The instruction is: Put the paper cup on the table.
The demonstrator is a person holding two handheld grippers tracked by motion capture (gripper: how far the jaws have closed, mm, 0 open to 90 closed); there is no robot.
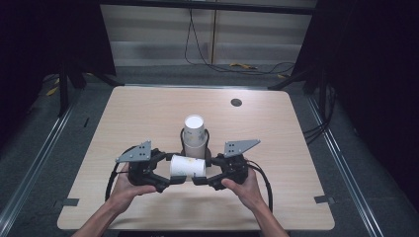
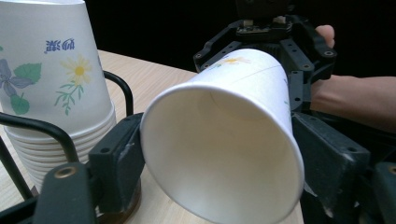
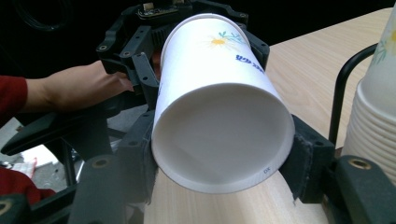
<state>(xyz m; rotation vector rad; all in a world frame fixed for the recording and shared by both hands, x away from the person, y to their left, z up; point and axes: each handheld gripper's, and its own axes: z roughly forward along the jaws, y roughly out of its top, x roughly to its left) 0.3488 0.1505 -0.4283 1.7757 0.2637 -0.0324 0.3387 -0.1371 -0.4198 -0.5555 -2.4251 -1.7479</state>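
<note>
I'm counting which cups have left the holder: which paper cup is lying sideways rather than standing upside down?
The single paper cup held level between the left gripper and right gripper. The others sit nested, bottoms up, as a cup stack in the black wire holder behind it.

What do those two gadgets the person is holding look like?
Both are black, angular frames studded with small round holes. The left gripper and right gripper each end in two blocky black fingers and carry a grey three-cornered plate on top. A black cable loops from each. The forearms are bare, with a red sleeve edge.
</note>
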